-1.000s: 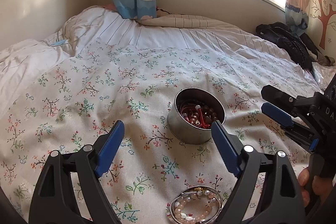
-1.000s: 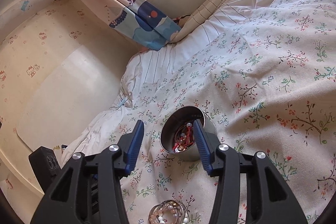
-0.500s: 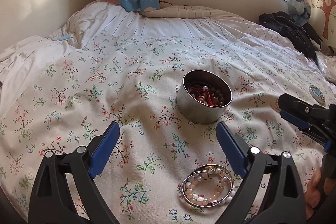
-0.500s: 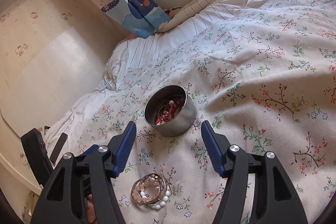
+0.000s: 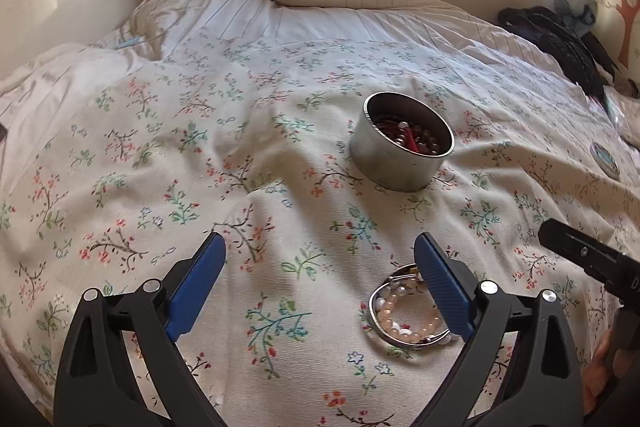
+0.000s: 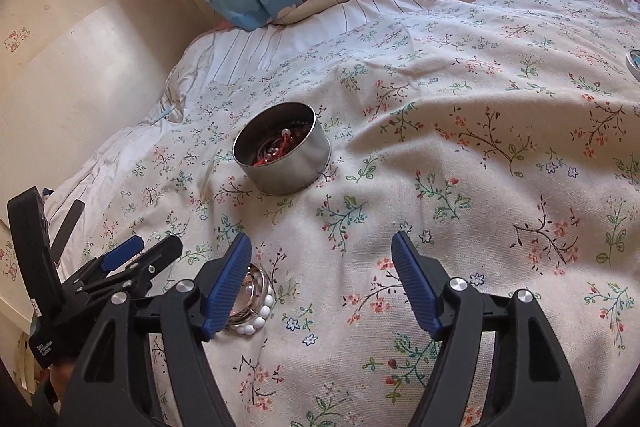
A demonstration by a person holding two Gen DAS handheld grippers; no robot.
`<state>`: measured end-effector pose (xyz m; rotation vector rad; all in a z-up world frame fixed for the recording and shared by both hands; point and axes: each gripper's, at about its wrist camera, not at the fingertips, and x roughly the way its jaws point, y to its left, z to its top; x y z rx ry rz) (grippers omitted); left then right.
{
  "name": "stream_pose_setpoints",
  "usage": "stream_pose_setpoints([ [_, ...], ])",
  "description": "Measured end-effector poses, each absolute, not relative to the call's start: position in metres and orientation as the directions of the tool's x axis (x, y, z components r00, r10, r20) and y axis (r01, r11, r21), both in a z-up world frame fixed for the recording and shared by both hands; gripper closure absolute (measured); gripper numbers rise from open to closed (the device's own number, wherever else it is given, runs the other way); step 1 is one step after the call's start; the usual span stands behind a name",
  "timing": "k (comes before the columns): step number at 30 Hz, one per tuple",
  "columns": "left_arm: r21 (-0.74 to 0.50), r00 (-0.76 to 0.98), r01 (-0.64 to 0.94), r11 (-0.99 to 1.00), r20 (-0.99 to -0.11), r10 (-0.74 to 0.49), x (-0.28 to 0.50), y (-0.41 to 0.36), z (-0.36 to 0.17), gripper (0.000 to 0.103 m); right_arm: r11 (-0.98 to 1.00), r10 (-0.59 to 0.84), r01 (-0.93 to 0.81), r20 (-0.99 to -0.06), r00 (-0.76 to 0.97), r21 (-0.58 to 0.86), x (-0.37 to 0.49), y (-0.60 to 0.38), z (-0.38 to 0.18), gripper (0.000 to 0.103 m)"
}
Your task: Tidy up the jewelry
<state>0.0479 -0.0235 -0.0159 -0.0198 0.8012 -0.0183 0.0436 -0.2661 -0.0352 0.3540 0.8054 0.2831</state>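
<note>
Left wrist: bracelets point(image 5: 408, 311) beside tin point(image 5: 402, 157).

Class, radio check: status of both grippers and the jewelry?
Left gripper open, empty. Right gripper open, empty, just been widening. Bracelets loose on bedspread, short of tin. Nothing in the way.

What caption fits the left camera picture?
Open left gripper above bead bracelets, near a jewelry-filled tin on a floral bedspread.

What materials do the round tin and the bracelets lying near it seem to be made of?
The round tin looks like brushed metal: a dull silver wall with soft reflections. The bracelets seem mixed: glossy pale pink and white beads, perhaps stone, glass or plastic, plus a shiny bangle that looks like polished metal. The quilt under them looks like woven cotton, matte, printed with flowers.
</note>
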Motion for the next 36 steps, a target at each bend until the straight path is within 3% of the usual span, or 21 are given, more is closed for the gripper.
stream_pose_setpoints([
  [4, -0.055, 0.695, -0.048, 0.997, -0.719, -0.006, 0.045, -0.004, -0.017, 0.012, 0.931, 0.342, -0.126, -0.692, 0.636, 0.344, 0.047, -0.253, -0.04, 0.03],
  [11, -0.008, 0.695, -0.015, 1.0, -0.719, 0.004, 0.044, -0.013, -0.018, 0.012, 0.96, 0.279, -0.169, -0.736, 0.617, 0.222, 0.049, -0.232, -0.045, 0.03],
  [16, 0.003, 0.627, 0.189, 0.982, -0.77, -0.118, 0.042, -0.049, -0.03, 0.012, 0.967, 0.237, -0.075, -0.746, 0.622, 0.244, 0.052, -0.253, -0.049, 0.027],
  [23, 0.112, 0.564, 0.347, 0.931, -0.818, -0.112, 0.035, -0.092, -0.049, 0.012, 0.949, 0.259, -0.024, -0.737, 0.624, 0.313, 0.054, -0.27, -0.051, 0.027],
  [28, 0.005, 0.537, 0.245, 0.969, -0.833, -0.131, 0.048, -0.067, -0.051, 0.013, 0.949, 0.26, -0.024, -0.737, 0.624, 0.314, 0.055, -0.269, -0.051, 0.026],
  [36, -0.157, 0.567, -0.078, 0.984, -0.819, -0.086, 0.063, 0.008, -0.049, 0.014, 0.956, 0.252, -0.044, -0.74, 0.624, 0.289, 0.054, -0.263, -0.05, 0.025],
])
